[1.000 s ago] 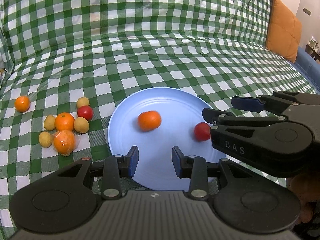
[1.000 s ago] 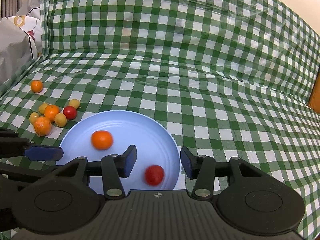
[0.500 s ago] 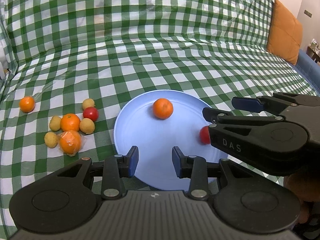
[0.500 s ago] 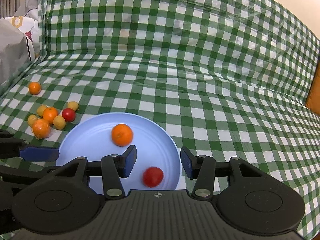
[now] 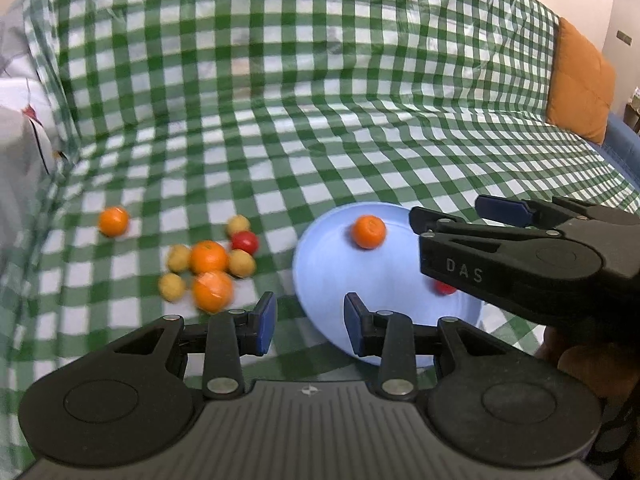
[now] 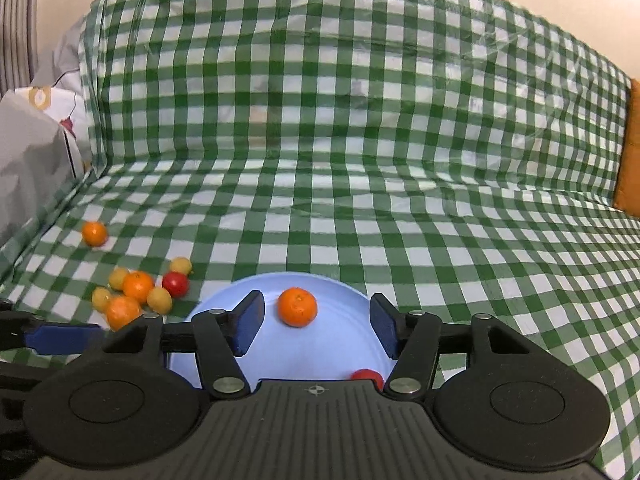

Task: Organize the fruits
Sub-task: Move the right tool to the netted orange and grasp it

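the left hand-held gripper [image 5: 307, 322] hangs with its blue pads apart and nothing between them, above the checked cloth at the 7 o'clock edge of the blue plate [image 5: 384, 276]. the right hand-held gripper [image 6: 316, 326] also stands with pads apart and empty, low over the same plate; in the left wrist view it [image 5: 448, 216] reaches in from 3 o'clock, its black body covering the plate's right part.

on the plate lie two fruits: an orange [image 6: 297, 307] toward the far rim at 12 o'clock, framed between the right pads but touching neither, and a small red fruit [image 6: 367, 377] at the near right, about 5 o'clock, half hidden behind the gripper body. in the left wrist view that red fruit [image 5: 445, 288] peeks out under the right gripper.

off the plate, at 9 o'clock of it on the green-and-white checked cloth [image 6: 360, 200], sits a tight cluster: two oranges [image 5: 209, 257] [image 5: 213, 290], four small yellow fruits [image 5: 241, 263] around them, and a red one [image 5: 245, 241] on the plate side. a lone orange [image 5: 114, 221] lies apart, further out at 10 o'clock. an orange cushion [image 5: 580, 80] leans at the far right.
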{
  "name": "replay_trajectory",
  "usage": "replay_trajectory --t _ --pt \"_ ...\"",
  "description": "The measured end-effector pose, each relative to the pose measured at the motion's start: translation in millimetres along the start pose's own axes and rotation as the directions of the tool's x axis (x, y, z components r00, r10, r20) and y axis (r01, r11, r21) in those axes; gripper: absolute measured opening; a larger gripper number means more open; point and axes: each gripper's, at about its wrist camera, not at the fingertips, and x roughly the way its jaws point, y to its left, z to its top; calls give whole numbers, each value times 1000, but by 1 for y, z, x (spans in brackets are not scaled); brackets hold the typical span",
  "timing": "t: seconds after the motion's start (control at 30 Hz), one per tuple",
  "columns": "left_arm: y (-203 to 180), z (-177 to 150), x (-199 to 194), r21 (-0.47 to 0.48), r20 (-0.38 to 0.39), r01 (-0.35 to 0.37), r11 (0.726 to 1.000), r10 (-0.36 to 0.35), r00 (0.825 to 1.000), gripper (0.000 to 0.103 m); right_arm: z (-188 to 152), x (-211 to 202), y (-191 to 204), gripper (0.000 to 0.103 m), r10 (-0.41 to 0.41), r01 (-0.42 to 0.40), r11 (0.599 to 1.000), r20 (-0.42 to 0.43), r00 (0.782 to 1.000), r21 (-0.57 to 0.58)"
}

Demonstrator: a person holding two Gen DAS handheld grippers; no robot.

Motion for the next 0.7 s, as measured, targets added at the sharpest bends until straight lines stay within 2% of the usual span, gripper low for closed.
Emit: replay_trajectory --t 0.13,0.27,0.37,0.43,0.47,0.53,0.6,0.7 --pt "18 14 -14 69 34 -16 997 14 999 41 2 1 7 73 -14 14 999 -3 1000 46" --pt "40 23 -14 113 70 -35 993 27 997 41 3 6 14 74 24 -22 996 -21 1000 89" --pt "62 17 -2 74 81 -35 997 29 996 41 4 7 24 75 41 -39 996 -25 999 85" --pt "75 13 13 25 17 -26 999 26 1000 41 5 9 31 74 49 -47 996 -25 998 70" --pt "82 16 15 -11 12 -30 999 31 999 40 5 10 34 74 52 -50 997 -25 998 63" --pt "94 20 11 -76 41 -21 997 24 999 40 6 13 41 74 61 -60 997 -23 998 53" --pt "98 20 14 -94 31 -27 995 30 999 40 5 16 49 74 71 -69 997 -28 997 46" --pt "101 19 21 -80 5 -52 995 53 999 39 4 23 58 66 99 -97 994 -40 994 58"
